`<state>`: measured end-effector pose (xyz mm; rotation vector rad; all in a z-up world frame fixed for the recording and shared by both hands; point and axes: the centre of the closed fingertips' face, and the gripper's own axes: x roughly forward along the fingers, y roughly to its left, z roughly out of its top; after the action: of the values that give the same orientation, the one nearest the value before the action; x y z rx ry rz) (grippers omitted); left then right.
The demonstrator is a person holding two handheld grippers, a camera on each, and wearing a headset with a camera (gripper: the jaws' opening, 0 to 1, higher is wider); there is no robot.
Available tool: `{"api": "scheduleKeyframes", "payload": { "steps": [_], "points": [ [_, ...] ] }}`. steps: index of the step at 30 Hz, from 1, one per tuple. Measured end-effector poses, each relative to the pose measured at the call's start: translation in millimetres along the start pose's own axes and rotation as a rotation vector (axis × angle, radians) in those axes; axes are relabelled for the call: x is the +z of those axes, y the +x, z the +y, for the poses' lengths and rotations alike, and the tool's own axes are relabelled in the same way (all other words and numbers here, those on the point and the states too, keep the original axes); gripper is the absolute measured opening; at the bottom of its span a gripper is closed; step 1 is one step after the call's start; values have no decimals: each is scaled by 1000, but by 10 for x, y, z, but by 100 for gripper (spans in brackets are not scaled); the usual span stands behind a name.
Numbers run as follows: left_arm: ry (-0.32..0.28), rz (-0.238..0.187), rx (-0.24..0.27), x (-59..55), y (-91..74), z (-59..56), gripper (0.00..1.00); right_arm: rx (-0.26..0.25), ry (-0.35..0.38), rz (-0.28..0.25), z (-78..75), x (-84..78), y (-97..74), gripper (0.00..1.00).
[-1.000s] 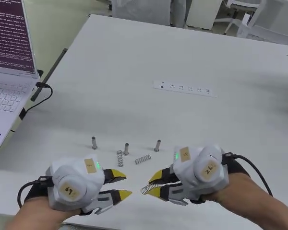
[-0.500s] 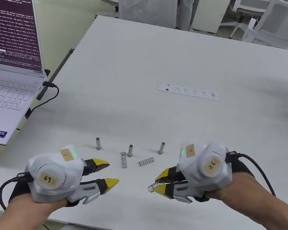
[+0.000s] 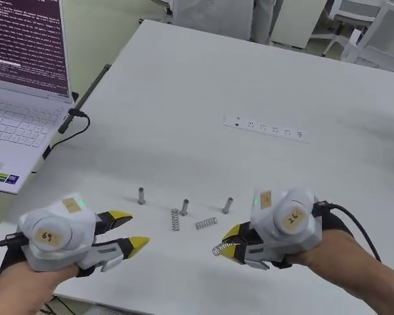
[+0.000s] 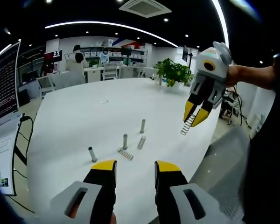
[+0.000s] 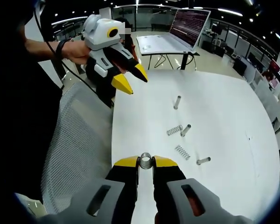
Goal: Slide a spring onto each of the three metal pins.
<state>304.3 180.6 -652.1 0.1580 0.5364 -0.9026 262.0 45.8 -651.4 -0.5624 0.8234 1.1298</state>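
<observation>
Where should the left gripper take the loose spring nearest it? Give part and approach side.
Grip the spring across its coils on the near half, coming down from above with the open left gripper. It lies flat, pointing away from the person, and its far end sits close by the middle pin, so the near half probably leaves more room.

I log one white table (image 3: 184, 98), its top plain and flat. Placed from the middle pin (image 3: 184, 207), which stands upright, in my head view:
- left pin (image 3: 141, 195), upright, near on its left
- right pin (image 3: 228, 205), upright, near on its right
- first spring (image 3: 175, 220), lying flat, just beside it on my side
- second spring (image 3: 206, 224), lying flat, near, towards the right pin
- power strip (image 3: 267, 129), white, well apart, far right
</observation>
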Motion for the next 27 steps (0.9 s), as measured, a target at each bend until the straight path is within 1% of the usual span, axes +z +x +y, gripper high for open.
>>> {"api": "scheduleKeyframes", "payload": {
  "steps": [5, 10, 12, 16, 20, 22, 24, 27],
  "points": [
    [-23, -2, 21, -46, -15, 90, 29, 1, -10, 10, -66, 45, 30, 8],
    [-38, -4, 27, -73, -17, 120, 34, 6, -19, 17, -160, 105, 76, 8],
    [-44, -4, 28, -85, -16, 135, 36, 8, -29, 32, -200, 128, 94, 8],
    [-47, -1, 32, -101, -25, 162, 38, 9, -38, 38, -305, 228, 138, 8],
    [-55, -10, 41, -115, -48, 242, 40, 3, -56, 50, -406, 324, 195, 8],
    [-59, -10, 47, -125, -68, 273, 41, 2, -59, 47, -452, 392, 222, 8],
    [-61, -11, 52, -142, -82, 305, 42, 0, -49, 33, -491, 461, 261, 8],
    [-67, -7, 55, -173, -90, 333, 43, 0, -51, 34, -516, 518, 320, 8]
  ]
}}
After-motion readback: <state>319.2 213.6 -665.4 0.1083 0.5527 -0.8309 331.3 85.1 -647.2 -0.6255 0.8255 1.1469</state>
